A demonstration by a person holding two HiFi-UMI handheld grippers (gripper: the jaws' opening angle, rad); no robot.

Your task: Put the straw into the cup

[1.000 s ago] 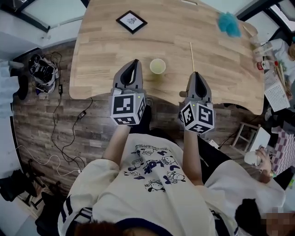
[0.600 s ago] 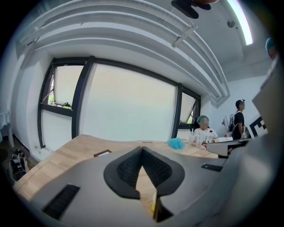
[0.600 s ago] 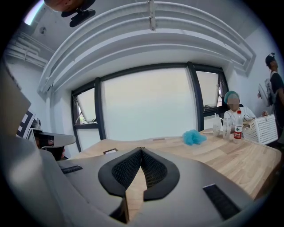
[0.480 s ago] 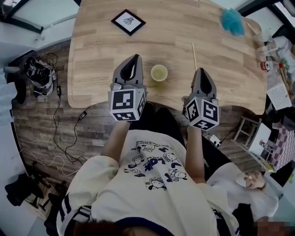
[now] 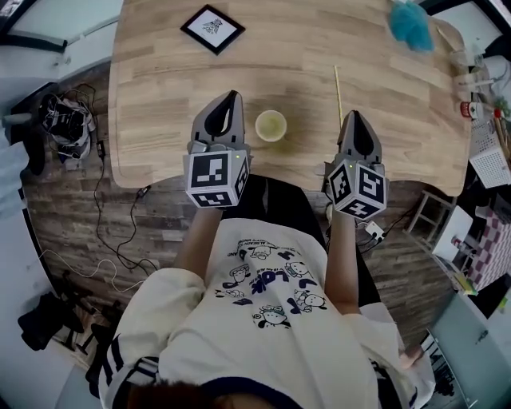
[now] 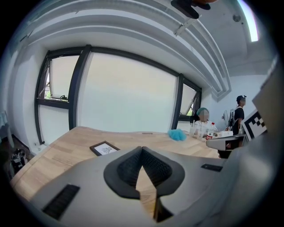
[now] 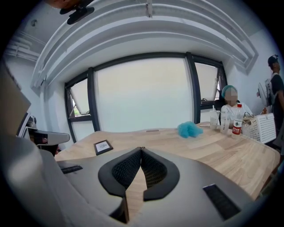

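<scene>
A pale green cup (image 5: 271, 125) stands upright on the wooden table (image 5: 160, 96) near its front edge. A thin wooden-coloured straw (image 5: 338, 93) lies flat on the table to the cup's right and a little farther back. My left gripper (image 5: 233, 95) hovers just left of the cup, jaws shut on nothing. My right gripper (image 5: 354, 117) is right of the cup, its tips close to the straw's near end, also shut and empty. In both gripper views the tips (image 6: 142, 148) (image 7: 141, 149) meet; cup and straw are hidden there.
A small black-framed picture (image 5: 211, 27) lies at the table's far left; a blue fluffy object (image 5: 411, 22) at the far right. Bottles and a white basket (image 7: 261, 127) sit at the right end beside a seated person. Cables and bags lie on the floor, left.
Both grippers have shifted slightly forward over the table edge, and the head camera has moved, so the table sits lower in view. Both stay shut.
</scene>
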